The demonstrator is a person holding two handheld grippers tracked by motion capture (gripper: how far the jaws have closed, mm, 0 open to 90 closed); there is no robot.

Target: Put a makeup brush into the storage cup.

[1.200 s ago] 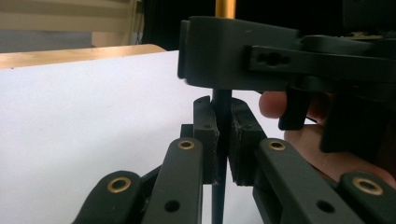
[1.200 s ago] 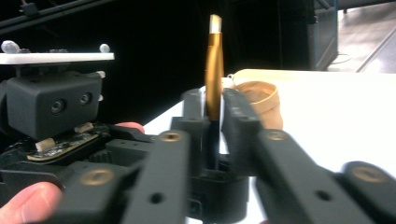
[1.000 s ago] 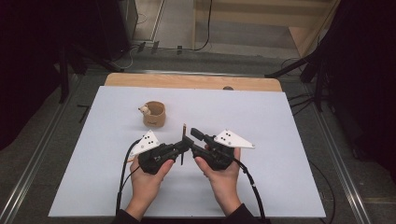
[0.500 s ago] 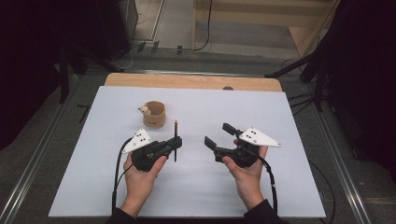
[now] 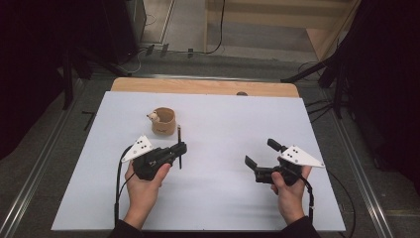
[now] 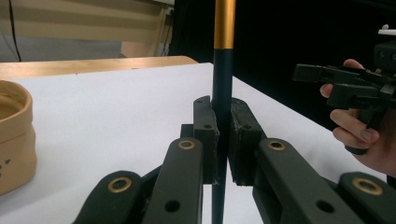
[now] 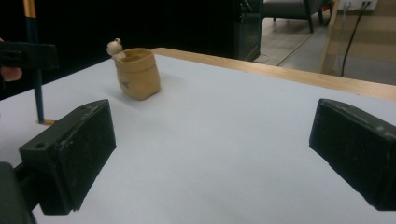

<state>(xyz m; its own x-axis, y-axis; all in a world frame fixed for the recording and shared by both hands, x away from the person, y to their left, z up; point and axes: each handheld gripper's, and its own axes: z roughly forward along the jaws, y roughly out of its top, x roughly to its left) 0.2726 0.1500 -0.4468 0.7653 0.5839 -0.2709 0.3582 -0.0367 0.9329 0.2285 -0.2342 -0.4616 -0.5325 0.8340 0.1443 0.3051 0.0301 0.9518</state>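
While the left tool (image 5: 174,151) clamps the dark, gold-banded pencil (image 6: 222,84) upright, the right tool (image 5: 258,154), just opened wide, holds nothing; next, lower the pencil into the tan ceramic cup (image 5: 164,121).

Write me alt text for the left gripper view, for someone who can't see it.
The left gripper clamps its two black jaws on a dark upright pencil with a gold band above a white table. A tan pot-shaped holder sits at the left edge; at right, a hand holds the right gripper.
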